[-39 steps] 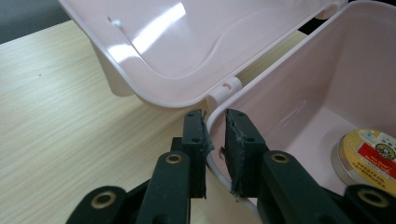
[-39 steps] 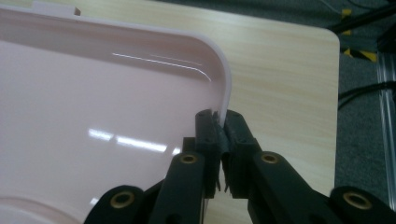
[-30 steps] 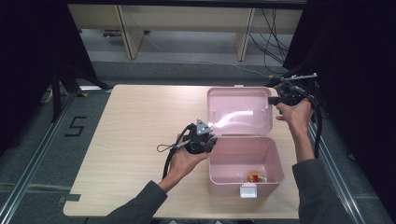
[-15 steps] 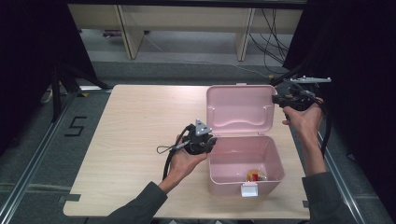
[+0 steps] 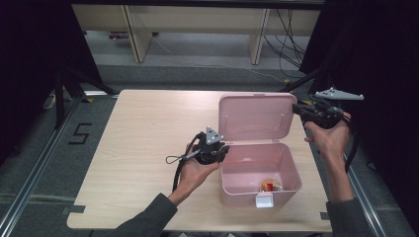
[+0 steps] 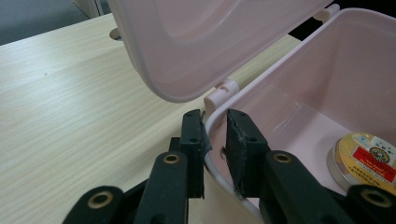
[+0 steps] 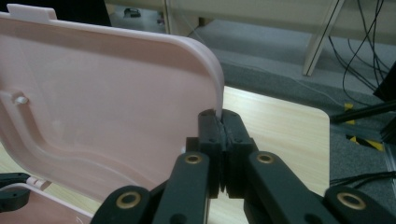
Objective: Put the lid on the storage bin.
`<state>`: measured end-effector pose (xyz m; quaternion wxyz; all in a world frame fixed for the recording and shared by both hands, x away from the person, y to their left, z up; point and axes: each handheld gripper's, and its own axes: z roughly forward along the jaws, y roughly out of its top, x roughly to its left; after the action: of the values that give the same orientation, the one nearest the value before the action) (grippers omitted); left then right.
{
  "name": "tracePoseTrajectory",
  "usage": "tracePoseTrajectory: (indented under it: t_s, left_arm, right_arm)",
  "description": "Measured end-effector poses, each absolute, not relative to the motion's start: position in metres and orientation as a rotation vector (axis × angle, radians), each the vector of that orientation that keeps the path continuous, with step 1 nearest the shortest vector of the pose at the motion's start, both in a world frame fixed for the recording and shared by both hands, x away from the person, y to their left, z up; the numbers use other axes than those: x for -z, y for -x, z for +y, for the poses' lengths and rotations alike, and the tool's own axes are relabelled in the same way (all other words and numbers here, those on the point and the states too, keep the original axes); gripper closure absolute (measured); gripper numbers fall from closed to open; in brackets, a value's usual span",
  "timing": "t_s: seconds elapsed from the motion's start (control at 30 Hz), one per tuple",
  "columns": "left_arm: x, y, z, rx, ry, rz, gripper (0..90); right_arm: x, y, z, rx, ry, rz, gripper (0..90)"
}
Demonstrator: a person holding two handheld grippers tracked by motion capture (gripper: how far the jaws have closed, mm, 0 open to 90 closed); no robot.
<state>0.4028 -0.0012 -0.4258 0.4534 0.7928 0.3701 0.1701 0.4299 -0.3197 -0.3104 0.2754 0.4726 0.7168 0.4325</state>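
With the left gripper (image 6: 215, 140) clamping the box (image 5: 291, 170) wall at 9 o'clock, the right gripper (image 7: 223, 135) is pinching the lid (image 5: 257, 116) edge; swing slowly.

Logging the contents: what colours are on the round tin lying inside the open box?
Gold with a red label, on the round metal tin; clearest in the left gripper view.

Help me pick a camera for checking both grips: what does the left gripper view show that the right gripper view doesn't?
Left gripper view alone: the left gripper shut on the pink box wall, and a round tin on the box floor. Right gripper view alone: the right gripper pinching the edge of the raised lid, with floor and cables beyond the table. Both share the lid's inside face and the wooden table.
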Motion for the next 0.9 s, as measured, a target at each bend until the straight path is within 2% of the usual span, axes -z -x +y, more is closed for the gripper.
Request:
tracePoseTrajectory:
  t_s: [0.43,0.9]
  left_arm:
    - [0.427,-0.402,-0.001,-0.403,-1.947,0.921,76.1]
    - [0.429,-0.403,-0.002,-0.404,-1.974,0.919,75.1]
  right_arm:
    - [0.315,-0.393,-0.325,-1.216,-1.221,1.888,88.8]
    - [0.319,-0.368,-0.326,-1.203,-1.172,1.878,88.3]
